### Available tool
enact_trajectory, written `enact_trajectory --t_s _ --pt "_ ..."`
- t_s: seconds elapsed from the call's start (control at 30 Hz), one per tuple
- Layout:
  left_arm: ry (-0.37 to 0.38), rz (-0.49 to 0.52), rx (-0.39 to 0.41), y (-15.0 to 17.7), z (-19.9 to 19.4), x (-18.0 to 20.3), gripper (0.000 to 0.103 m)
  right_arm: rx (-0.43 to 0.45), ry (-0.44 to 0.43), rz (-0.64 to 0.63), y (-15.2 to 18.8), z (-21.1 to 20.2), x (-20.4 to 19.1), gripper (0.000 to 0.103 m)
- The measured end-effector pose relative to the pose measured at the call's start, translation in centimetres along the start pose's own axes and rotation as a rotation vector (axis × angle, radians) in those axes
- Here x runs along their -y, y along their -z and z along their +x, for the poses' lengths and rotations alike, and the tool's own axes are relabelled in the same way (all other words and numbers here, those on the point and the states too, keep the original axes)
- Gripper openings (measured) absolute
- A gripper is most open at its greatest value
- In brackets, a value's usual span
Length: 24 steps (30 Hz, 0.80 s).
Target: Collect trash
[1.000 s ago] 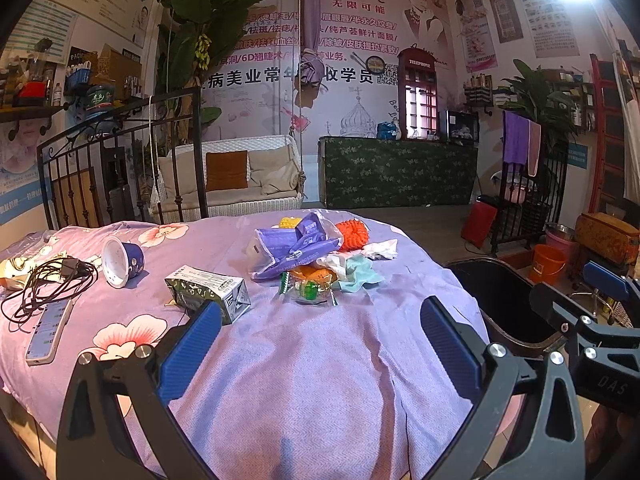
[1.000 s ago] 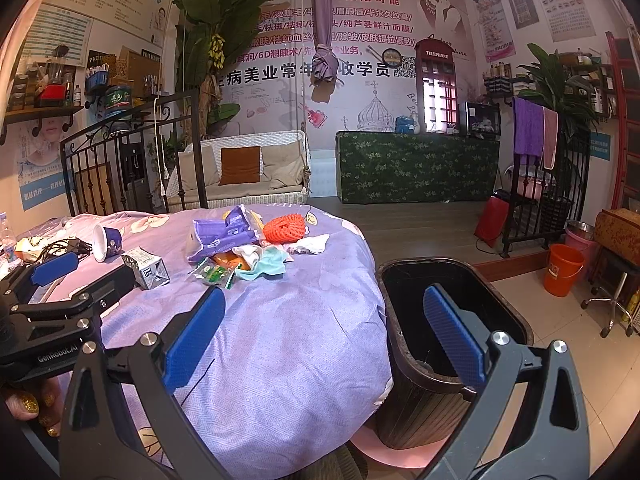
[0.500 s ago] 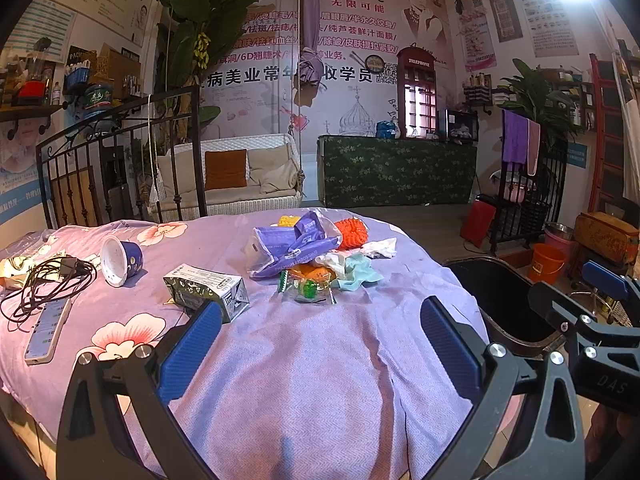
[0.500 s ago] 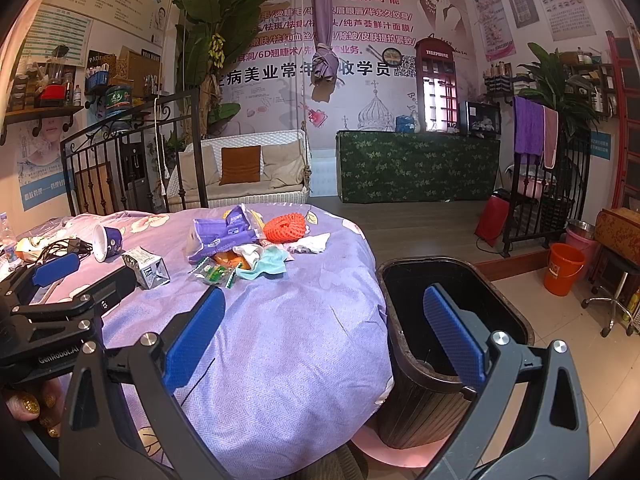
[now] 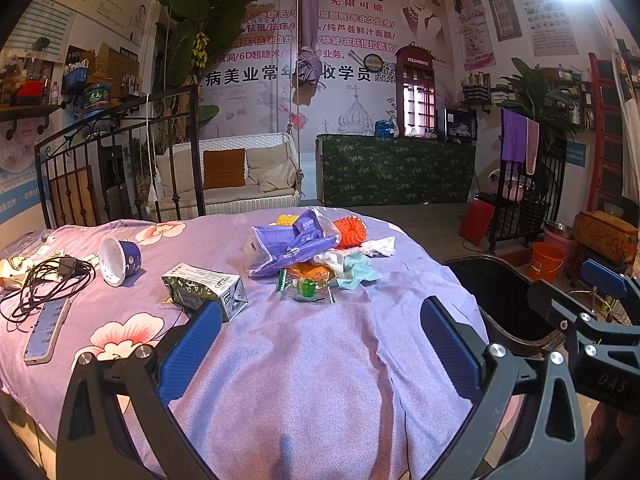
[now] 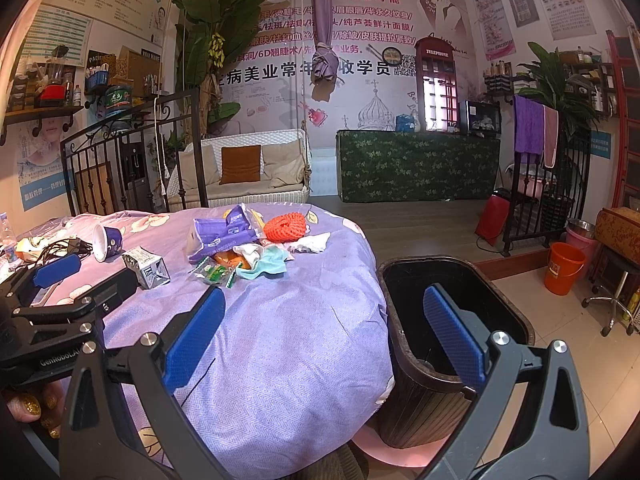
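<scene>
Right wrist view shows the whole black bin (image 6: 456,344) lower right, beside the table; left wrist view catches only its rim. Trash pile (image 5: 308,252) sits centre frame on the purple tablecloth (image 5: 320,360). Left gripper (image 5: 320,344) and right gripper (image 6: 324,332): jaws wide apart, empty, touching nothing.

Trash pile (image 5: 308,252) on table (image 5: 320,360), bin (image 6: 452,320) right beside it

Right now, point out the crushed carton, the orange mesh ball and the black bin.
crushed carton (image 5: 204,290): left wrist view, its printed top face.
orange mesh ball (image 6: 285,227): right wrist view, its middle.
black bin (image 6: 404,396): right wrist view, its ribbed outer wall.
</scene>
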<state>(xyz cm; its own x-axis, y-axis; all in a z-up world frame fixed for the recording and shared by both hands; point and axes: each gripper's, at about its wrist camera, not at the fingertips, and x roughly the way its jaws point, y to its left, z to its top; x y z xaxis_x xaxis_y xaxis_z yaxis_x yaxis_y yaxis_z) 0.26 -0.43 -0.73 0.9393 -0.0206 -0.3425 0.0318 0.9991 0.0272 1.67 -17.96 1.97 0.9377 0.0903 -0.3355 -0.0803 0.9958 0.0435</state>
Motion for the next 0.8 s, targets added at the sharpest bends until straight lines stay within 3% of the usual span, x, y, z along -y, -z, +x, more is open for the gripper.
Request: enact_trajectory --t_s 0.8 --pt "0.002 0.002 -0.015 0.38 0.46 0.16 0.099 -0.029 -0.019 -0.013 0.13 0.65 -0.49 0.098"
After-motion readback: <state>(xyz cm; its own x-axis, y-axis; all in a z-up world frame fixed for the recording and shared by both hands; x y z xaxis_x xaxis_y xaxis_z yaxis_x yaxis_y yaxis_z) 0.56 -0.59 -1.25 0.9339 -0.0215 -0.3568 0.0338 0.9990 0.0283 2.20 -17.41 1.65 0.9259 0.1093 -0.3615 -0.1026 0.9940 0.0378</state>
